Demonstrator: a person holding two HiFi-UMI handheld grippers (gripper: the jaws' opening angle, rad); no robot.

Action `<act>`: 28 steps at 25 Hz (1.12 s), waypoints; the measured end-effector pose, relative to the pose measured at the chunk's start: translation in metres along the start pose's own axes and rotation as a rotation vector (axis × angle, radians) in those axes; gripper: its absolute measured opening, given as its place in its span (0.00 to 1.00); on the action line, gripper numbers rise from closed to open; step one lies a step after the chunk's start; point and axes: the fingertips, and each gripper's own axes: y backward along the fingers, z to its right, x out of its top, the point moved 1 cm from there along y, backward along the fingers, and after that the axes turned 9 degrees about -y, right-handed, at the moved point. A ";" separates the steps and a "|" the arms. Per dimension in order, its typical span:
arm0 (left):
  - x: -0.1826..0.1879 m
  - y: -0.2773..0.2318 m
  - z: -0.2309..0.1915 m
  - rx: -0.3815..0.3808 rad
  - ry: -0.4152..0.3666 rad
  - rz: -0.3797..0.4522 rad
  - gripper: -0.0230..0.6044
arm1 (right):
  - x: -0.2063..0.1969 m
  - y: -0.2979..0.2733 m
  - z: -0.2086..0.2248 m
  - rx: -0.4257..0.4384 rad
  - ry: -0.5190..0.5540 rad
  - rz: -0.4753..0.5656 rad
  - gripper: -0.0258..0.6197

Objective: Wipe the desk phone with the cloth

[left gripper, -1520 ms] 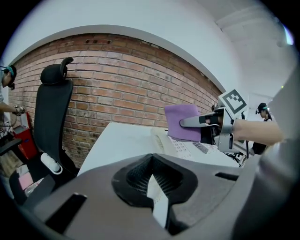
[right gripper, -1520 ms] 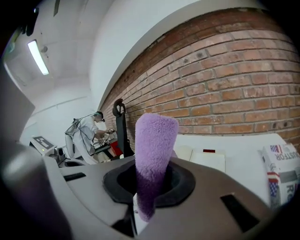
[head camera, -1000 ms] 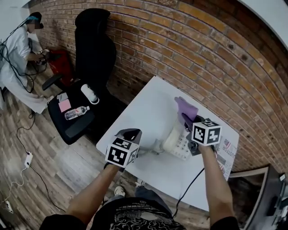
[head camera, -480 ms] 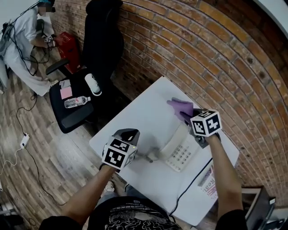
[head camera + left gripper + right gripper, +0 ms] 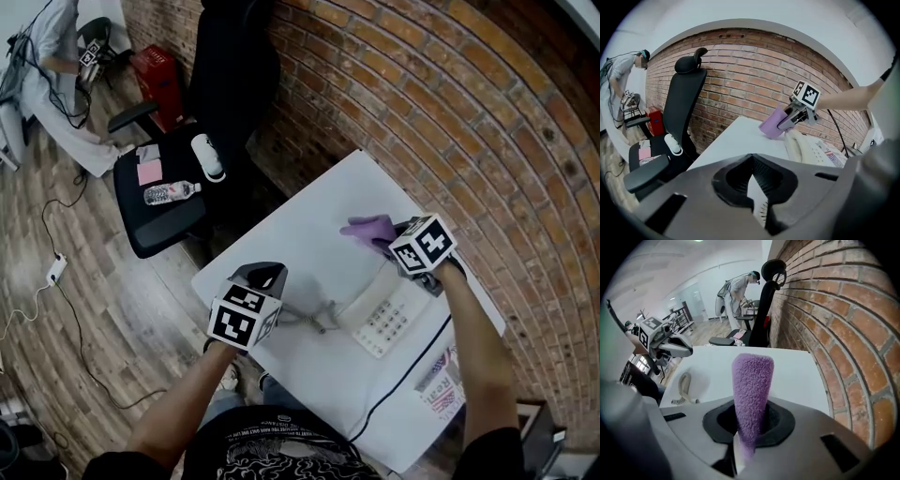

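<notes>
Right gripper (image 5: 392, 242) is clamped on a folded purple terry cloth (image 5: 368, 228); in the right gripper view the cloth (image 5: 751, 390) stands up between the closed jaws and projects well past them. The cloth hangs over the white rectangular table (image 5: 309, 234) near its wall-side edge, just beyond the far end of the cream desk phone (image 5: 384, 314). Contact between cloth and phone or table cannot be resolved from any view. The phone lies near the wall-side edge, handset on its side nearer the left gripper (image 5: 317, 322), keypad facing up. The left gripper's jaws are together at the tips with nothing between them; the left gripper view shows only a thin wedge of table and coiled cord behind them. It hovers near the table's front edge, tips pointing at the handset side of the phone, close to it. A black cable (image 5: 403, 375) runs from the phone toward the table's near corner, beside a printed leaflet (image 5: 441, 389). Red brick wall (image 5: 450, 112) borders the table's far side. On the floor off the table's left corner stands a black office chair (image 5: 159, 202) with a clear water bottle (image 5: 171, 192) on its seat.
</notes>
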 end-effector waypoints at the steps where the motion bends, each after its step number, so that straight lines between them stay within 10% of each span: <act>1: -0.002 0.001 -0.001 0.002 0.002 -0.002 0.04 | -0.001 -0.002 -0.003 0.005 0.019 -0.019 0.11; 28: -0.020 0.042 -0.005 -0.011 -0.003 0.017 0.04 | -0.025 -0.026 -0.101 0.084 0.292 -0.318 0.11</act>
